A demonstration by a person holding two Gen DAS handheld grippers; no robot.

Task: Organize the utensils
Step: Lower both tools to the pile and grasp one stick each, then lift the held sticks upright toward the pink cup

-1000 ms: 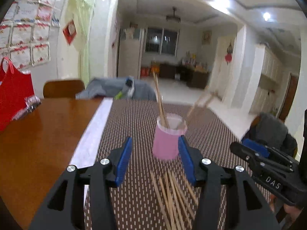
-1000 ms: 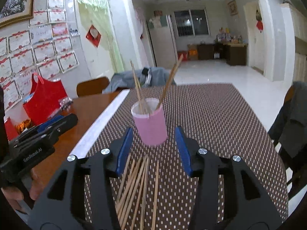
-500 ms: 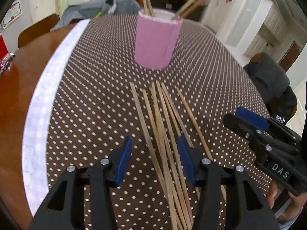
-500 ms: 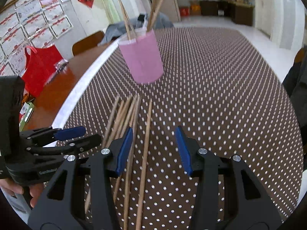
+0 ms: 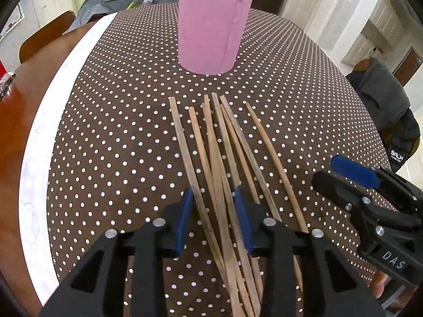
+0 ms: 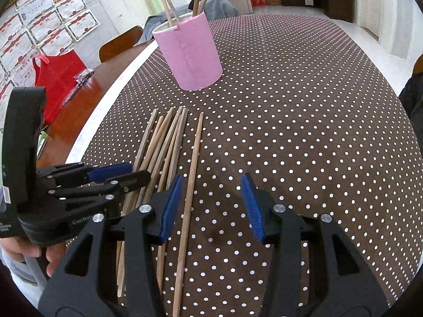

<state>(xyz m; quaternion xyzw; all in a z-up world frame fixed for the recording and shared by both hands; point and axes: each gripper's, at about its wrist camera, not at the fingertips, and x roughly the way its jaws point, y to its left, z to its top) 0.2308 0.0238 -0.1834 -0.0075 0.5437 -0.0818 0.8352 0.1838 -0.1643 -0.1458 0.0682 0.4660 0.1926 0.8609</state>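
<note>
A pink cup [image 5: 212, 29] stands on the dotted brown cloth with a few chopsticks in it; it also shows in the right wrist view [image 6: 191, 52]. Several loose wooden chopsticks [image 5: 219, 158] lie in a bundle in front of it, also seen in the right wrist view [image 6: 164, 145]. My left gripper [image 5: 212, 211] is low over the bundle, jaws partly closed astride some of the sticks, not clamped. My right gripper [image 6: 210, 207] is open and empty; the single rightmost chopstick [image 6: 191, 169] lies just inside its left finger. The left gripper shows in the right wrist view [image 6: 119, 173].
The brown dotted tablecloth [image 6: 304, 111] covers the table, with a white border strip [image 5: 45, 137] and bare wood at the left. A red bag [image 6: 56, 79] sits on the wood. Chairs with grey clothing stand behind the table [image 5: 116, 2] and to the right [image 5: 383, 100].
Both grippers have tilted down and lowered toward the loose chopsticks. The left gripper's jaws have narrowed around part of the bundle. The cup has not moved.
</note>
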